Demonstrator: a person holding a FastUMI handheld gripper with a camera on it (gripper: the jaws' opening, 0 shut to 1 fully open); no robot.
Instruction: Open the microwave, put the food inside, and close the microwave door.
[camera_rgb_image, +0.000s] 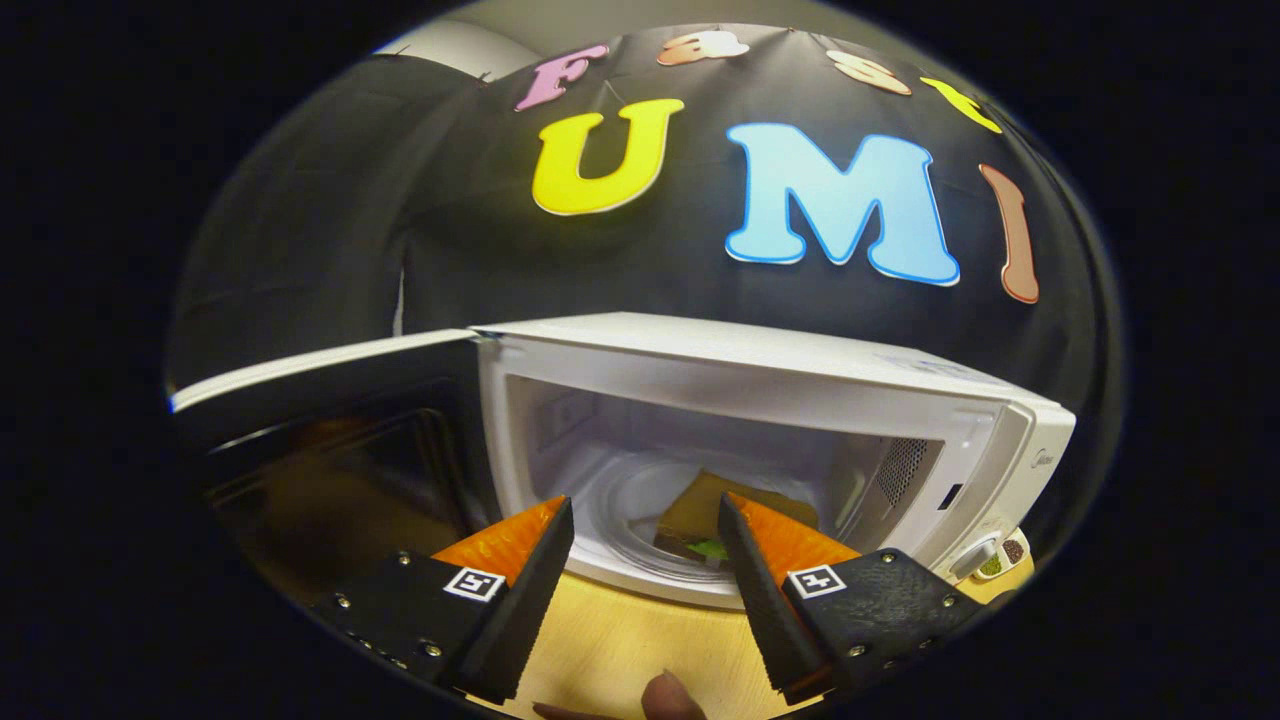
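A wooden table (620, 640) lies under everything; a small dish (1000, 556) of condiments sits at its far right corner.

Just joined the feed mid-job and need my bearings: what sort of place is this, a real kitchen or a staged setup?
Likely a staged booth, not a kitchen: a white microwave, door open, food inside, sits on a wooden table against black cloth. The gripper is open.

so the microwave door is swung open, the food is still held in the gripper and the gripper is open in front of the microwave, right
Not quite: the gripper view shows the food already lying on the turntable inside the microwave, beyond the fingers. The door is swung open and the gripper is open, holding nothing.
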